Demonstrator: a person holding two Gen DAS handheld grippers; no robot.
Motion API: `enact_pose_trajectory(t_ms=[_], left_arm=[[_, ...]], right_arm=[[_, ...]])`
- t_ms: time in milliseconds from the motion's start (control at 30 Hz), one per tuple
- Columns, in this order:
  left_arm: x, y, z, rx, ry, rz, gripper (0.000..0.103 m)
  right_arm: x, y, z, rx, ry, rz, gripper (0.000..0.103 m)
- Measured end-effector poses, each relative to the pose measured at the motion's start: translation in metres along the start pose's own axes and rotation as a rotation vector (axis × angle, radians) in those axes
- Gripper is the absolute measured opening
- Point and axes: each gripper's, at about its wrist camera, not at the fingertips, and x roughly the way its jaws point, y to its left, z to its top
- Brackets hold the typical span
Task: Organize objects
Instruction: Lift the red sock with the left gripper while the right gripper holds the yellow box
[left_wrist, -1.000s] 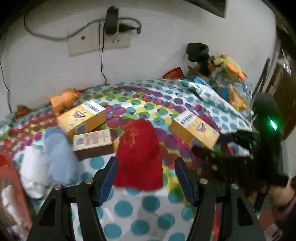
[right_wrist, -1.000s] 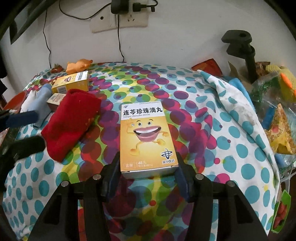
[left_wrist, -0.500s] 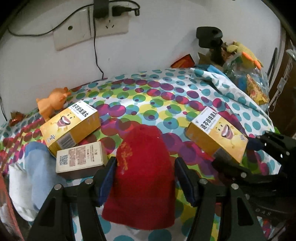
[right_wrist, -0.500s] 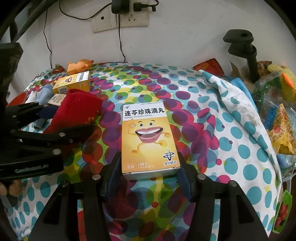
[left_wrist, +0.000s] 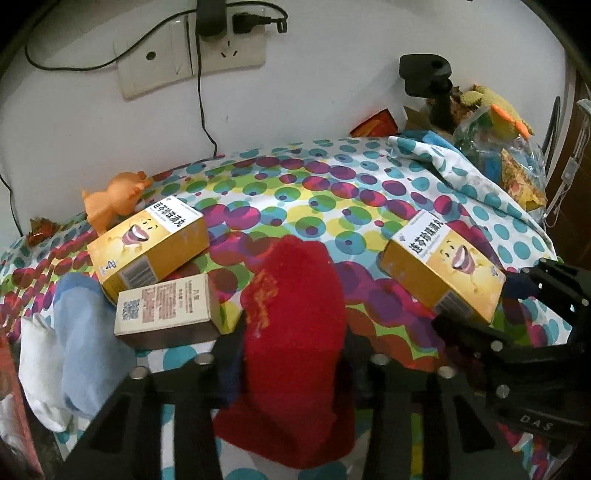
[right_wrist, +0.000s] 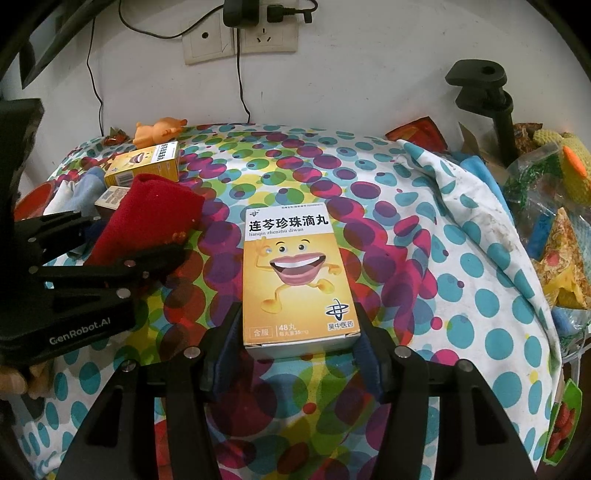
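The left gripper (left_wrist: 291, 365) is clamping the near end of the red sock (left_wrist: 295, 332); its jaws have just been closing, and the fabric is now bunching up between the pads. The right gripper (right_wrist: 299, 347) is pinching the near end of a yellow medicine box (right_wrist: 297, 277), one pad against each long side, with the box lying flat on the dotted cloth (right_wrist: 424, 258).

Taking the red sock as the landmark: a brown-sided box (left_wrist: 164, 308) is lying just beside it on the left, possibly touching the left finger, though the sock's bulk is hiding that contact. A second yellow box (left_wrist: 147, 251) is resting beyond the brown-sided one, partly leaning over it, with an orange toy (left_wrist: 110, 205) farther back. Pale blue and white socks (left_wrist: 74, 350) are sitting further left of the sock. The held yellow box is lying well to the sock's right.

The risks are coming mostly from the soft grip. The sock is being held only at one end, so lifting it is likely to leave the rest dangling, dragging across the brown-sided box and nudging the stacked yellow one off it. The two grippers are also working close together; swinging either load towards the other could be knocking them into each other.
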Motion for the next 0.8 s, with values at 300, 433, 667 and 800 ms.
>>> enact_pose_trajectory(t_ms=[300, 433, 667, 800], left_arm=[[-0.023, -0.011, -0.019, 0.041, -0.023, 0.023, 0.037], [-0.029, -0.014, -0.03, 0.042, -0.014, 0.025, 0.037], [-0.041, -0.014, -0.043, 0.033, -0.014, 0.061, 0.037], [-0.046, -0.01, -0.047, -0.008, -0.013, 0.079, 0.037]], right_arm=[[0.0, 0.0, 0.0, 0.0, 0.0, 0.001, 0.055], [0.0, 0.0, 0.0, 0.0, 0.0, 0.0, 0.055], [0.0, 0.001, 0.001, -0.002, 0.0, -0.001, 0.055], [0.0, 0.0, 0.0, -0.001, 0.0, 0.001, 0.055]])
